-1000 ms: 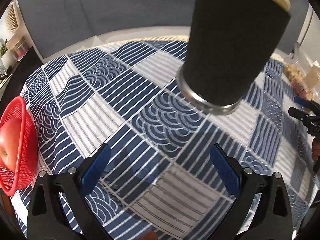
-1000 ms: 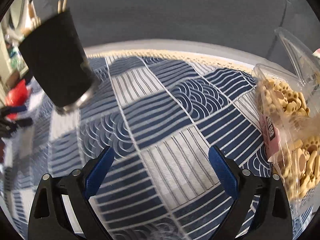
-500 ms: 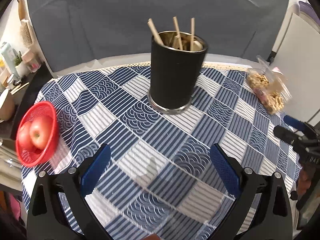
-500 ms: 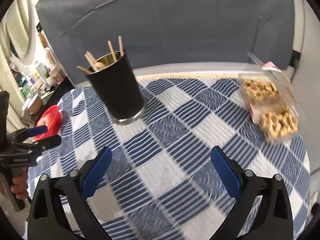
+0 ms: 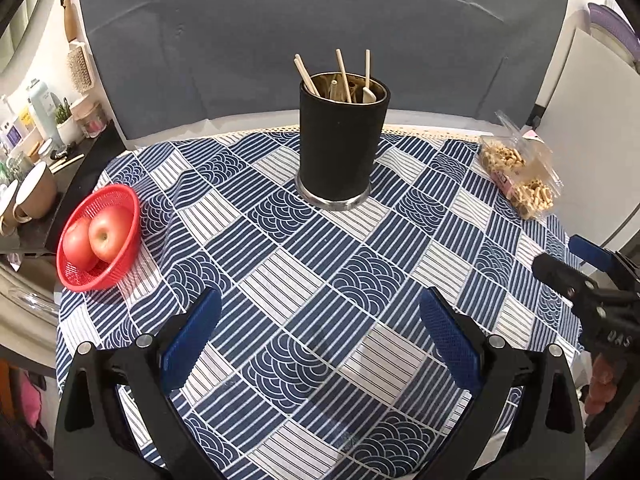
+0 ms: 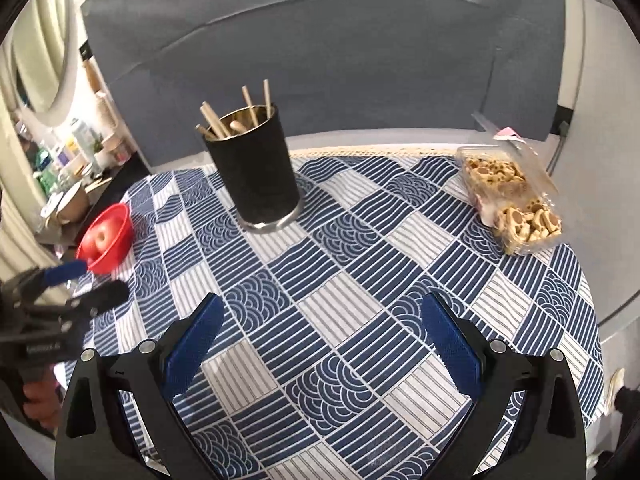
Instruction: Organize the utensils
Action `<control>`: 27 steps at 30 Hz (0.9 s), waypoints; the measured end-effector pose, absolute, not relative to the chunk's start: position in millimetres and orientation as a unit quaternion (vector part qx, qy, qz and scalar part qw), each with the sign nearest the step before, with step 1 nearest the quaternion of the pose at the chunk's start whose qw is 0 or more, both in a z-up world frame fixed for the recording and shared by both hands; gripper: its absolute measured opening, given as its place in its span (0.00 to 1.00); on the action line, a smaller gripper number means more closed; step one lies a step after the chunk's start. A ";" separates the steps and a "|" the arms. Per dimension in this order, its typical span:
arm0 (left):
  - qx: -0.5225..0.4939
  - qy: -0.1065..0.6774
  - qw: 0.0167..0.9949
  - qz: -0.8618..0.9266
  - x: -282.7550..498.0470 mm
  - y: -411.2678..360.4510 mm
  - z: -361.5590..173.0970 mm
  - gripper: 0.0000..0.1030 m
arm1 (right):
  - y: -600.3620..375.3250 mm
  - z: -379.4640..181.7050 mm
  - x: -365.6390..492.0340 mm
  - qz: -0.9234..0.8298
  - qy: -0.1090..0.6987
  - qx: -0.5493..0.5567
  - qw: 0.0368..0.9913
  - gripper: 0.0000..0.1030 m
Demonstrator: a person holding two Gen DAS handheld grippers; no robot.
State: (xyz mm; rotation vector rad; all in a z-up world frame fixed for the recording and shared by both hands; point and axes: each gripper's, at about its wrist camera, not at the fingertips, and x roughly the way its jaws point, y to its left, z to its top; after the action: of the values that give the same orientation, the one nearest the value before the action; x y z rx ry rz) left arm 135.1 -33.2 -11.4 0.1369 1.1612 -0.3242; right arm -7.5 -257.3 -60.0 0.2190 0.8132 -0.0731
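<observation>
Left wrist view: a black cylindrical utensil holder [image 5: 340, 144] stands upright just above the centre of the frame on a round table [image 5: 400, 130] spread with a blue-and-white patterned tablecloth [image 5: 320, 272]. The holder has a silvery metal rim at its base and a brassy inner wall, and pale wooden chopsticks [image 5: 343, 75] lean out of its open top — beside them a pale, rounded utensil end whose kind cannot be told. The left gripper [image 5: 318, 336] fills the bottom of the frame, its blue-padded jaws spread wide over bare cloth and gripping nothing. At the left edge a red mesh basket [image 5: 82, 276] sits on the cloth with two red apples [image 5: 98, 238] inside; at the upper right lies a clear plastic box of biscuits [image 5: 520, 178], its lid raised. Right wrist view: the same holder [image 6: 258, 174] appears left of centre in the upper half, the chopsticks [image 6: 236, 114] fanned toward the upper left, with the basket [image 6: 114, 240] at mid-left and the biscuit box [image 6: 514, 196] at the right. The right gripper [image 6: 320, 340] likewise hovers low in its frame with jaws held wide apart and nothing between them — both grippers well apart from the holder. A grey panel [image 5: 320, 20] closes off the background.
</observation>
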 end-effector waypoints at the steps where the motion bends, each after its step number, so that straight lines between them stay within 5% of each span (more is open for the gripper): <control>1: 0.061 0.546 0.822 -0.148 135.3 -31.5 -10.7 0.94 | -256.6 -59.9 -7.4 -0.034 0.395 0.106 0.912 0.92; 27: 0.043 0.549 0.826 -0.120 129.7 -17.2 -7.1 0.94 | -245.2 -57.6 -8.8 -0.016 0.391 0.091 0.916 0.92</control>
State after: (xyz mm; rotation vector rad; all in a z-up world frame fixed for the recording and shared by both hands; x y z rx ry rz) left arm 129.7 -17.2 -7.1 0.0906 1.1662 -0.2556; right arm -8.8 -245.2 -57.6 0.1868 0.8037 -0.0325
